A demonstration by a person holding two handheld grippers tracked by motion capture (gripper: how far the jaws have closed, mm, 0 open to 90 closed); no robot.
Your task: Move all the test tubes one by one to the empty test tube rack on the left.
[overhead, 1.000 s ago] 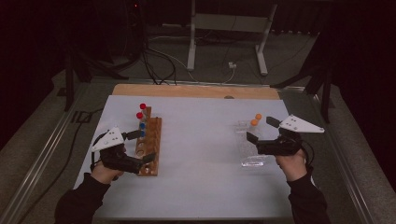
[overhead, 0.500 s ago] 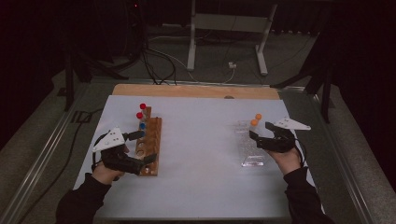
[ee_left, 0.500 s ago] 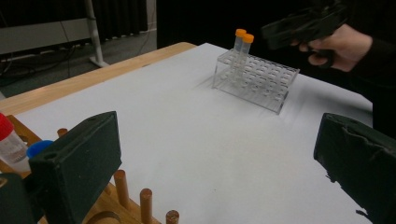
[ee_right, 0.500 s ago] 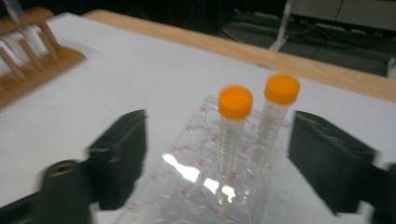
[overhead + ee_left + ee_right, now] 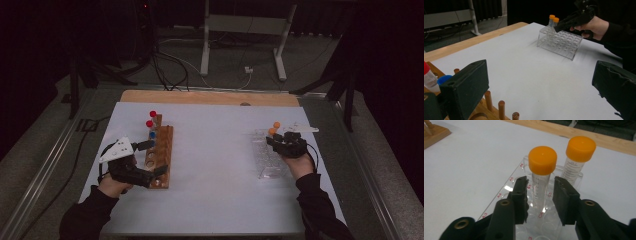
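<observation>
Right gripper, centre frame: we see its jaws, just closing, flank but not yet press the nearer orange-capped tube upright in the clear rack. Light, smooth, rigid plastic; we would grip below the cap.

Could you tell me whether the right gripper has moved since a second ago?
Yes: the right gripper has dropped toward the clear rack, its jaws closing around an orange-capped tube.
</observation>
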